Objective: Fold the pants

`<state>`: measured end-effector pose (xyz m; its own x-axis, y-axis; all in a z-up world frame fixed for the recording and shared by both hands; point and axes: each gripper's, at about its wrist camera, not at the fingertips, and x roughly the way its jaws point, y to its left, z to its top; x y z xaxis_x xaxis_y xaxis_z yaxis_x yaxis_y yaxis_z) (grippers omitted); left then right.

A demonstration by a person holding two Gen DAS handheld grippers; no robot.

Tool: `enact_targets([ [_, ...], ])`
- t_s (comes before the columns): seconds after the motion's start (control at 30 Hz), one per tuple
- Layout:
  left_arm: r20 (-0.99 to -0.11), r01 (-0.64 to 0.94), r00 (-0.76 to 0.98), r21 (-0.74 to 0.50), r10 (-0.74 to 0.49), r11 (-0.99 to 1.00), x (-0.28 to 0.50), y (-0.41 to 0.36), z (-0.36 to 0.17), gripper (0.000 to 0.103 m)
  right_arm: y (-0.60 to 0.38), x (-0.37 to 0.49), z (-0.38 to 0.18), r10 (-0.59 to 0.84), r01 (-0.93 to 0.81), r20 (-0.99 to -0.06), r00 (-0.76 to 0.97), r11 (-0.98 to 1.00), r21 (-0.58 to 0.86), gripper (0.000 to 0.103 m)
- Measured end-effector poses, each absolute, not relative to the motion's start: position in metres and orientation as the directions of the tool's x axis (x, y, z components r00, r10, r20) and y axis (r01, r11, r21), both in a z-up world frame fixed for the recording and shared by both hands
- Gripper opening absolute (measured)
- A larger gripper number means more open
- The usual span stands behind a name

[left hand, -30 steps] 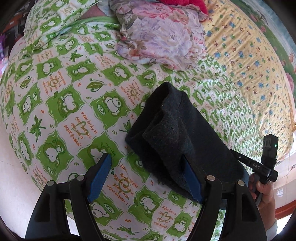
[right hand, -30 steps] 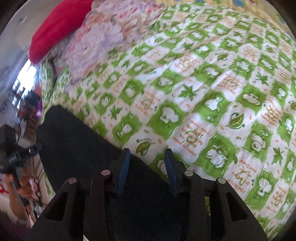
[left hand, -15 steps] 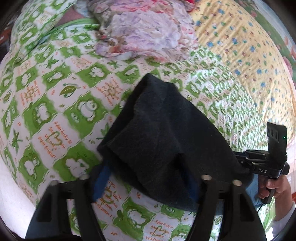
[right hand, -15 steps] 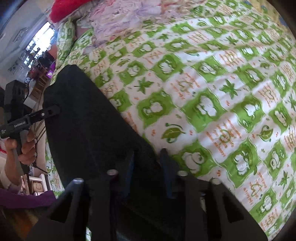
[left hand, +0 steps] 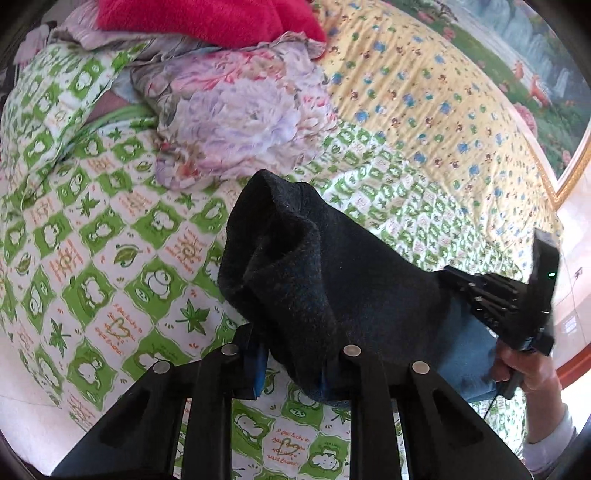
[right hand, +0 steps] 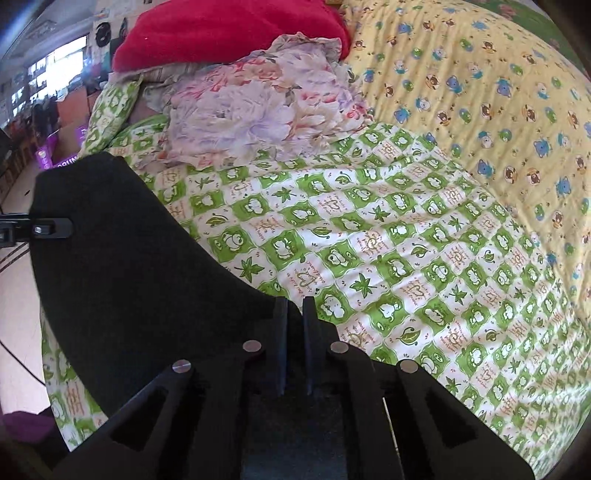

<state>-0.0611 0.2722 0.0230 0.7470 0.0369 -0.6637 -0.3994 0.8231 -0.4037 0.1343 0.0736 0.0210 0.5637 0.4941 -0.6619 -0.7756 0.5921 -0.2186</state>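
The black pants [left hand: 332, 280] hang bunched between my two grippers above the green frog-print bedspread [left hand: 110, 280]. My left gripper [left hand: 291, 362] is shut on a thick fold of the pants, which hides the blue pads. In the right wrist view the pants [right hand: 122, 266] spread as a broad dark sheet to the left. My right gripper [right hand: 294, 314] is shut on the pants' edge, its jaws nearly touching. The right gripper also shows in the left wrist view [left hand: 517, 295], held by a hand.
A floral quilt [left hand: 236, 125] and a red blanket [left hand: 207, 18] are piled at the bed's head. A yellow bear-print sheet [right hand: 498, 103] covers the right side. The bed edge and floor lie at the left [right hand: 14, 280].
Both grippers closed on the pants and lifted them off the bedspread. The left gripper was open a second ago; the right jaws narrowed to nearly touching.
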Motion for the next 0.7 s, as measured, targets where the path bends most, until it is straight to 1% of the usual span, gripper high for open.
enact_targets([
  [0.1, -0.68, -0.397, 0.733, -0.39, 0.031, 0.831, -0.06, 0.276, 0.017, 0.02, 0.081, 0.144, 0.004, 0.478, -0.758, -0.67, 0.568, 0.622, -0.198, 0.008],
  [0.27, -0.717, -0.401, 0.695, -0.329, 0.05, 0.855, -0.049, 0.284, -0.014, 0.02, 0.096, 0.153, -0.025, 0.44, -0.731, -0.688, 0.577, 0.654, -0.195, 0.008],
  [0.3, -0.725, -0.402, 0.688, -0.325, 0.048, 0.856, -0.047, 0.286, -0.02, 0.021, 0.098, 0.157, -0.032, 0.428, -0.73, -0.706, 0.564, 0.658, -0.184, 0.008],
  [0.37, -0.733, -0.411, 0.679, -0.325, 0.048, 0.852, -0.047, 0.288, -0.027, 0.027, 0.096, 0.163, -0.037, 0.428, -0.716, -0.712, 0.556, 0.683, -0.148, 0.011],
  [0.4, -0.733, -0.418, 0.678, -0.322, 0.055, 0.849, -0.05, 0.289, -0.026, 0.031, 0.093, 0.164, -0.036, 0.44, -0.711, -0.713, 0.546, 0.694, -0.116, 0.012],
  [0.43, -0.729, -0.425, 0.681, -0.317, 0.069, 0.848, -0.054, 0.289, -0.024, 0.036, 0.088, 0.164, -0.03, 0.457, -0.706, -0.71, 0.536, 0.704, -0.079, 0.018],
  [0.47, -0.726, -0.434, 0.682, -0.309, 0.085, 0.846, -0.057, 0.289, -0.021, 0.041, 0.083, 0.163, -0.026, 0.469, -0.697, -0.703, 0.535, 0.715, -0.054, 0.022],
  [0.5, -0.723, -0.449, 0.682, -0.297, 0.108, 0.843, -0.062, 0.29, -0.018, 0.05, 0.076, 0.162, -0.02, 0.472, -0.68, -0.695, 0.543, 0.732, -0.035, 0.024],
  [0.53, -0.716, -0.465, 0.686, -0.289, 0.134, 0.837, -0.068, 0.292, -0.013, 0.054, 0.069, 0.16, -0.015, 0.481, -0.67, -0.685, 0.547, 0.742, -0.014, 0.024],
  [0.63, -0.695, -0.487, 0.703, -0.318, 0.149, 0.814, -0.085, 0.299, -0.002, 0.055, 0.038, 0.151, 0.001, 0.536, -0.641, -0.647, 0.542, 0.762, 0.095, 0.025],
  [0.7, -0.685, -0.501, 0.709, -0.323, 0.168, 0.803, -0.092, 0.301, 0.006, 0.055, 0.018, 0.145, 0.005, 0.551, -0.617, -0.637, 0.539, 0.773, 0.147, 0.026],
])
